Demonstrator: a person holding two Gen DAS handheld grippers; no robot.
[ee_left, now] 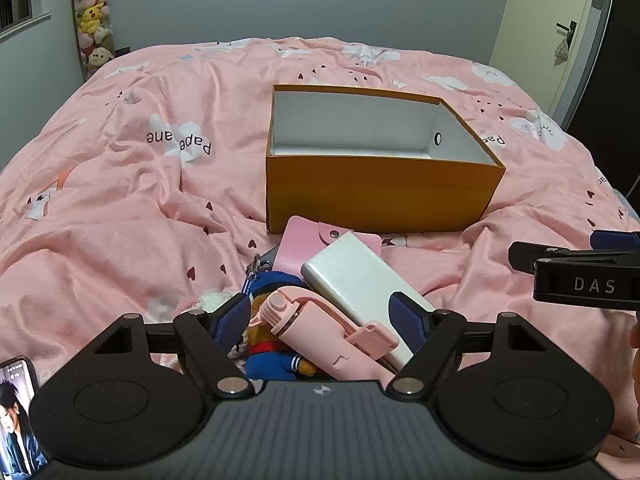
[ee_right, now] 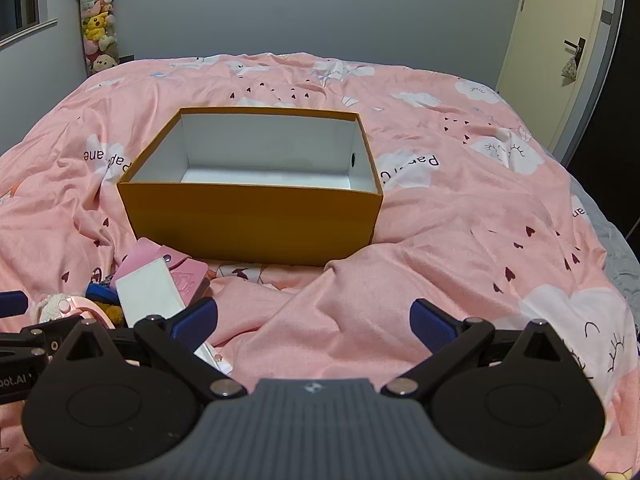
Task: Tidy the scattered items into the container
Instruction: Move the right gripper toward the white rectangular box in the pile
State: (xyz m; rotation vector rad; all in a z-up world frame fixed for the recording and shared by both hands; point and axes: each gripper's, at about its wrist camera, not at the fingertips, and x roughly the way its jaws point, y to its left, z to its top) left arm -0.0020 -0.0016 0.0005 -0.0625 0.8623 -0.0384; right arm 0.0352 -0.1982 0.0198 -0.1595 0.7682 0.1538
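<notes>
An orange box [ee_left: 380, 196] with a white inside sits open on a pink bedspread [ee_left: 120, 208], and nothing shows inside it in either view. Just in front of its near wall lies a small heap of things. A pink wallet [ee_left: 304, 246] with a snap tab is nearest the box, and a white power bank [ee_left: 356, 276] lies slanted over it. A pink folding stick [ee_left: 320, 332] (it looks like a selfie stick) rests partly on the power bank and across a plush toy in blue [ee_left: 272, 360]. A metal clip [ee_left: 258, 266] pokes out at the left of the heap.

The left gripper [ee_left: 322, 320] is spread wide over this heap, its blue fingers [ee_left: 232, 320] on either side of the folding stick and not pressing it. The right gripper [ee_right: 314, 322] hovers to the right of the heap, jaws wide apart with only bedspread between them; its left finger is just beside the power bank.

A phone [ee_left: 18, 412] with a lit screen lies at the lower left edge. At the far left corner of the room hangs a column of soft toys [ee_right: 98, 24], and a pale door [ee_right: 556, 52] stands on the right
</notes>
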